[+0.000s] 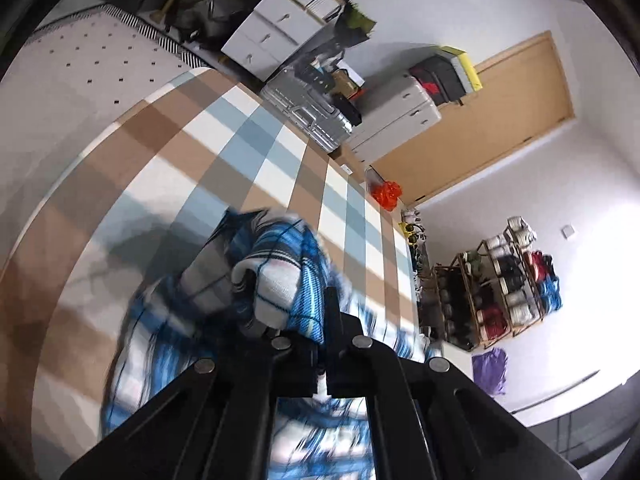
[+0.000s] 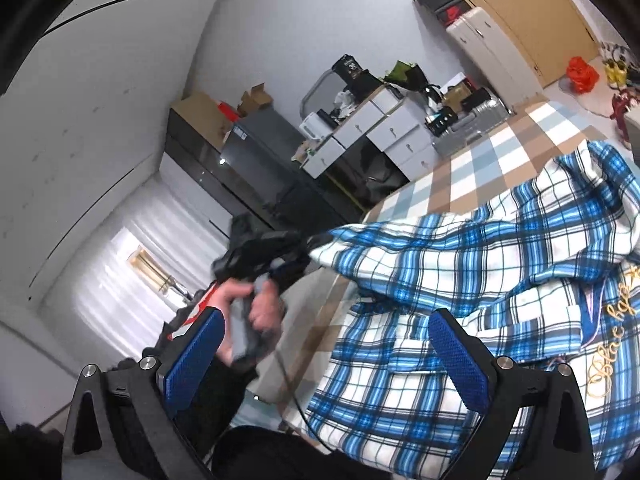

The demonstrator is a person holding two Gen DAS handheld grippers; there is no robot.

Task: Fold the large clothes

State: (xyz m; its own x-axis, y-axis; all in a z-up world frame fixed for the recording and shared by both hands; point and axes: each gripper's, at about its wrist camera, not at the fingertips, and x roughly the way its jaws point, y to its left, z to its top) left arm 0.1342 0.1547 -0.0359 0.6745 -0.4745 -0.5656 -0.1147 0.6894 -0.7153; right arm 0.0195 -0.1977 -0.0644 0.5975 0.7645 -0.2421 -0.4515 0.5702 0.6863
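Home bedroom: bed (image 1: 120, 184), suitcases (image 1: 308, 108).

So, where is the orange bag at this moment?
In the left wrist view the orange bag sits beyond the far edge of the checked cloth, at the foot of the wooden door.

Shirt (image 2: 480, 264) lies on the tabletop (image 2: 460, 176), left claw (image 2: 280, 256) at its left edge, right claw (image 2: 332, 344) just before it, drawers (image 2: 384, 132) behind.

left tongs (image 1: 320, 344): clamped on plaid shirt (image 1: 280, 280) | checked cloth (image 1: 240, 152) beneath
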